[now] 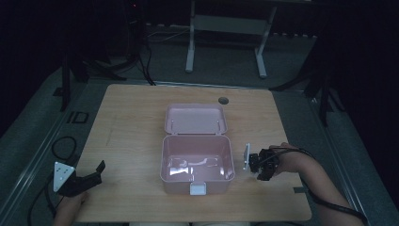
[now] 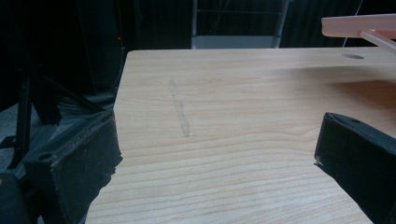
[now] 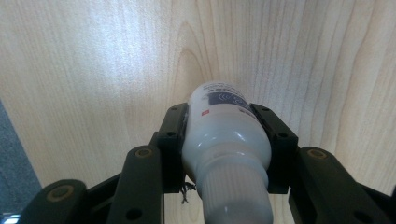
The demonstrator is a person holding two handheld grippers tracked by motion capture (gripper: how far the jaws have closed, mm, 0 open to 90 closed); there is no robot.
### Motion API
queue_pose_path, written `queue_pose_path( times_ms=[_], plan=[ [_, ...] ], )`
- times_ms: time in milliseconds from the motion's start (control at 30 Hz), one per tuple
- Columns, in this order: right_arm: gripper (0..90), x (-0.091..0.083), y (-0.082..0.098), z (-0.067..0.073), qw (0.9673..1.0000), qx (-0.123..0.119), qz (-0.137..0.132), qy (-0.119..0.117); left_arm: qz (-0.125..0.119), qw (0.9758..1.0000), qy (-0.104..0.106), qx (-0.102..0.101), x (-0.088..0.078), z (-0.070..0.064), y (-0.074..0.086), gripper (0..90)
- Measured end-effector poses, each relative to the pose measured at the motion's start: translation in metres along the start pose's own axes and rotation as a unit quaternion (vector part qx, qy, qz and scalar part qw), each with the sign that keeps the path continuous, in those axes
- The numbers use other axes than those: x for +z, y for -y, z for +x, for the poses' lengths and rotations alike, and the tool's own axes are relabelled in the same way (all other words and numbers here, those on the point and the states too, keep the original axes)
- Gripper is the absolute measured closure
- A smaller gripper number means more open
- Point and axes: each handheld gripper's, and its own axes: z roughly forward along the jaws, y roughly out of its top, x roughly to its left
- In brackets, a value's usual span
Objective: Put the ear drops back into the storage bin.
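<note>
Pink plastic storage box (image 1: pixel 196 165) sits mid-table with its hinged lid (image 1: pixel 195 118) flipped open and lying back behind it. Inside the box: bare pink floor with glare patches, contents otherwise not discernible in the dim high view. White latch tab (image 1: pixel 198 189) at the box's near wall.

Light wooden table (image 1: pixel 136 122) carries the box; round cable hole (image 1: pixel 223 100) near the far edge.

Right gripper (image 3: pixel 226 123) has its jaws clamped on a white plastic bottle with a ribbed white cap (image 3: pixel 224 140); pads press both sides of the bottle body. Bottle lies along the jaws, cap end toward the camera, base end pointing away over the wood. Dark blue label near the base, print too small to read. In the high view the right gripper (image 1: pixel 261 165) is just right of the box, above the table, and the bottle there is a small pale shape, hard to make out.

Left gripper (image 1: pixel 91 176) is at the near left corner of the table, well apart from the box, grey three-cornered plate (image 1: pixel 62 175) on top. Its jaws stand wide with nothing between them, just bare wood in the left gripper view (image 2: pixel 215 154). That view catches a cut-off edge of the pink lid (image 2: pixel 359 25) at top right.

Room behind the table is dark; a grey desk frame (image 1: pixel 226 42) is partly visible, the rest lost in shadow. Both forearms cut off at the bottom edge.
</note>
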Motion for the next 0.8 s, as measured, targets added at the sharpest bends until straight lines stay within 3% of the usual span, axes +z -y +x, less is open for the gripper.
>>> queue_pose_path(
  times_ms=[100,233,333,800],
  plan=[
    [59.6,-0.005,0.001,0.000,0.9998,0.015,-0.010,-0.006,0.000,1.0000,0.000,0.000,0.000,0.000,0.000,0.4],
    [59.7,-0.014,0.001,0.006,0.9999,0.011,-0.002,-0.007,0.001,1.0000,0.000,0.000,0.000,0.000,0.000,0.4],
    [59.7,-0.025,0.000,0.008,0.9998,0.018,-0.010,-0.007,0.001,1.0000,0.000,0.000,0.000,0.000,0.000,0.3],
    [59.7,-0.073,-0.005,0.016,0.9992,0.033,-0.013,0.016,0.000,1.0000,0.000,0.000,0.000,0.000,0.000,0.4]
  ],
)
